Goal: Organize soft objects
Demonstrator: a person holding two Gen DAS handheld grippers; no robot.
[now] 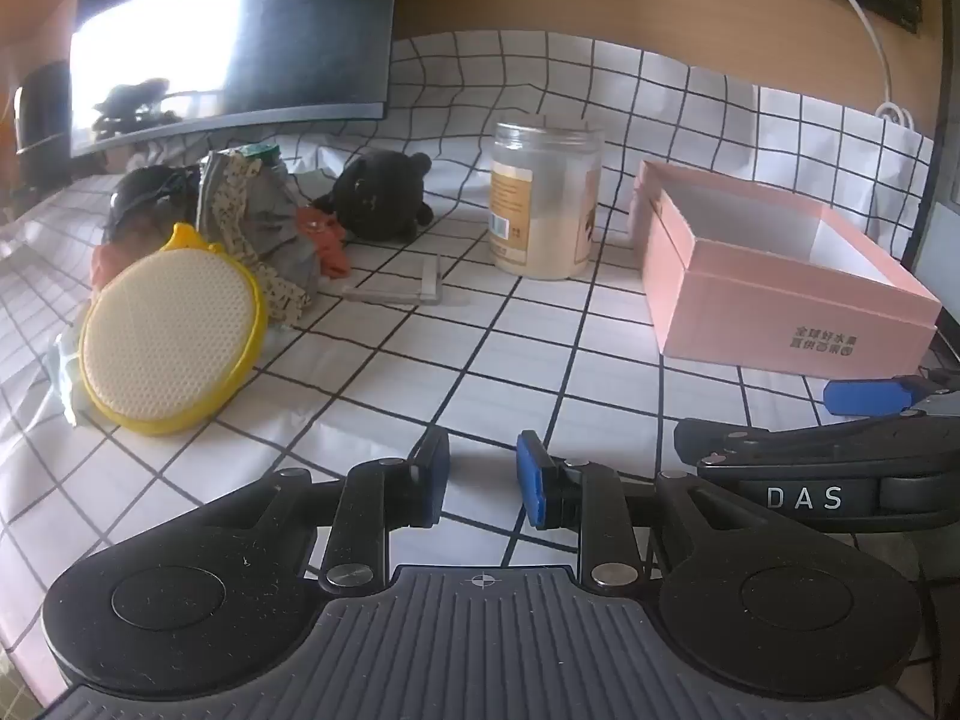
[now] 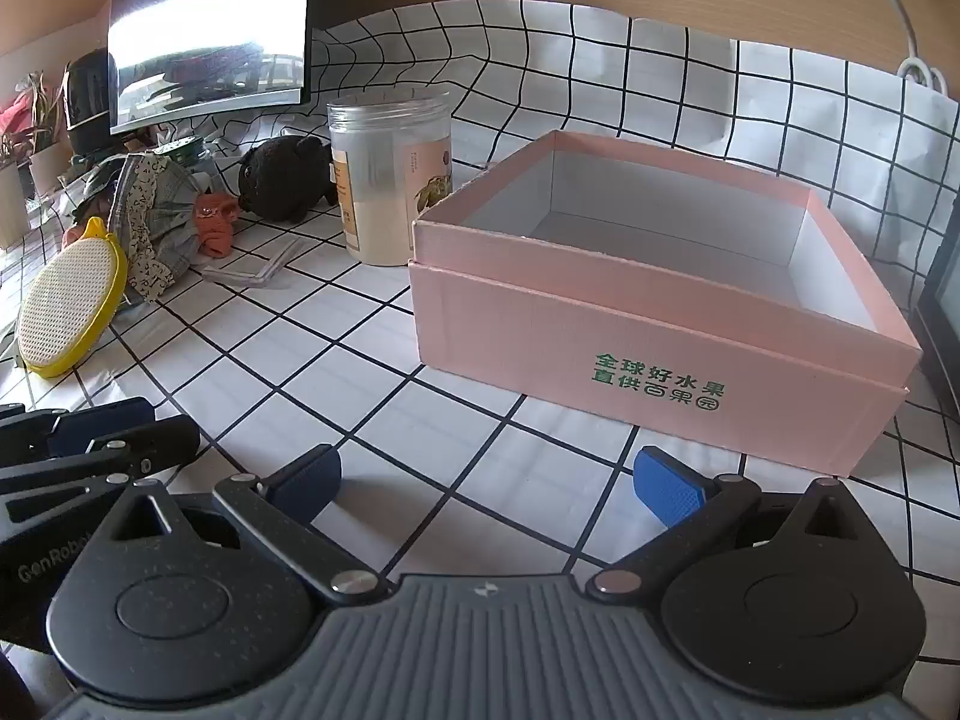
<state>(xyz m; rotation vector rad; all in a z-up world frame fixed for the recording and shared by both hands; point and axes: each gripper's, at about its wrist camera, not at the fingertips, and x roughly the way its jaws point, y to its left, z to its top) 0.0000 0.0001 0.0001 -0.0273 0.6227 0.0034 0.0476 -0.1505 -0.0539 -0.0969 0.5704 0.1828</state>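
1. The left gripper (image 1: 483, 480) hovers low over the table (image 1: 420, 372), which is covered in a white cloth with a black grid. Its blue-padded fingers (image 1: 531, 477) stand a little apart with nothing between them, so it is released.
2. The right gripper (image 2: 486, 483) also hangs just above the table, in front of the pink box (image 2: 660, 360). Its fingers (image 2: 669, 492) are spread wide and grasp nothing.
3. In the left wrist view the right gripper shows at the right edge, beside the left one; in the right wrist view the left gripper shows at the left edge.
4. The soft objects lie in a loose cluster at the far left of the table, below a dark monitor (image 1: 240, 36):
   - a black plush toy (image 1: 378, 195) sits at the right end of the cluster, near the jar;
   - a small orange toy (image 1: 324, 240) lies just in front of the plush, against the grey cloth;
   - a grey patterned cloth bundle (image 1: 258, 222) is heaped in the middle;
   - a yellow-rimmed scrubber pad (image 1: 171, 330) leans tilted against the bundle, nearest the camera.
5. A clear plastic jar (image 1: 543, 198), about half full of pale powder, stands upright between the cluster and the box.
6. The pink box is open, its white inside holding nothing, with green printed characters on its near wall. It sits at the right of the table, well apart from the soft objects.
7. A flat clear plastic piece (image 1: 408, 291) lies on the table in front of the plush.
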